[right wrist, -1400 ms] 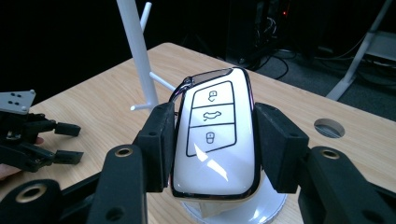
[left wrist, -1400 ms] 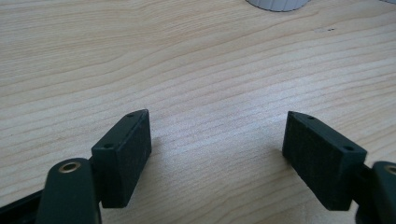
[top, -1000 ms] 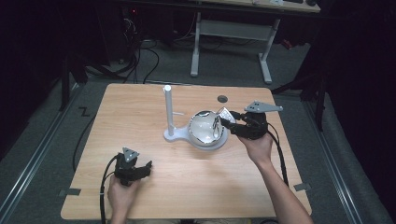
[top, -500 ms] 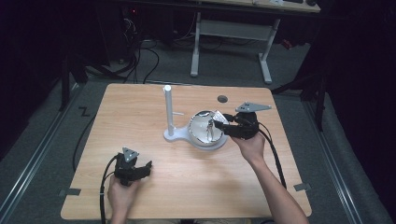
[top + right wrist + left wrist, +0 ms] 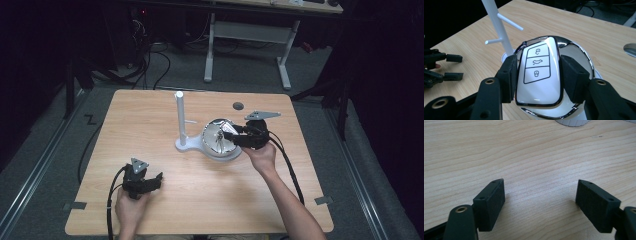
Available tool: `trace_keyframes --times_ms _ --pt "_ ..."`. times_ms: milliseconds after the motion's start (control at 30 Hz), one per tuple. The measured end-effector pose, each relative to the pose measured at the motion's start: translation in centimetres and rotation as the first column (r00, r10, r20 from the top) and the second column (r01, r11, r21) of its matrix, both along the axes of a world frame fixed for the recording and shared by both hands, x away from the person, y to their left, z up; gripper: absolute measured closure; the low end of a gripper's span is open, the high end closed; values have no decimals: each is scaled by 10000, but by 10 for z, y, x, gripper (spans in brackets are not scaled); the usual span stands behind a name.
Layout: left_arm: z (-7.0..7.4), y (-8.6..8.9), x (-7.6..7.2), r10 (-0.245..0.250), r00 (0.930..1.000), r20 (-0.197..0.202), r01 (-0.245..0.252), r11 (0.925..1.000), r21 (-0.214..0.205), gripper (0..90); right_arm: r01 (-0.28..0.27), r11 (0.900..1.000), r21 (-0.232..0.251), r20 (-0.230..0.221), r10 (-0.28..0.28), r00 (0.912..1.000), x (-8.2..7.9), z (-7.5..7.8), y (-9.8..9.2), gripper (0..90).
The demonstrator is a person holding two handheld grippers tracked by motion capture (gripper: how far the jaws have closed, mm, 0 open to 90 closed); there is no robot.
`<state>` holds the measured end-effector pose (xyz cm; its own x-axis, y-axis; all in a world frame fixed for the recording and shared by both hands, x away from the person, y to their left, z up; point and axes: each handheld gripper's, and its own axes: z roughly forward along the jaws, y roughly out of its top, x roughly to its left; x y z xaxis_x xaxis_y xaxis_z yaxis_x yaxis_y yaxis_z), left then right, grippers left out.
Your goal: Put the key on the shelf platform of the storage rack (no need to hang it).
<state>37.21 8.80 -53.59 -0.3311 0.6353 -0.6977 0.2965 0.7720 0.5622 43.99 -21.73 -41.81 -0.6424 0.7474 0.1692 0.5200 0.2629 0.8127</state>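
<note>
right gripper (image 5: pixel 536 77) pinching glossy white three-button car key fob (image 5: pixel 538 72) over shiny chrome round bowl (image 5: pixel 584 62). left gripper (image 5: pixel 540 202) spread wide, resting on light wooden table (image 5: pixel 529 152).

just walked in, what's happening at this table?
A person works two handheld grippers at a wooden table. The right gripper is shut on a white car key fob and holds it over a shiny bowl, which sits beside a white peg stand. Whether the fob touches the bowl is hard to tell. The left gripper rests near the table's front edge, jaws open with nothing between them.
</note>
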Motion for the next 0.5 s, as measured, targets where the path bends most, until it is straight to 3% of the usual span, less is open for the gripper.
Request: trace_keyframes --times_ms 500 --pt "0 0 0 7 10000 -5 -7 10000 21 238 -61 9999 148 -426 67 9991 12 -16 10 505"
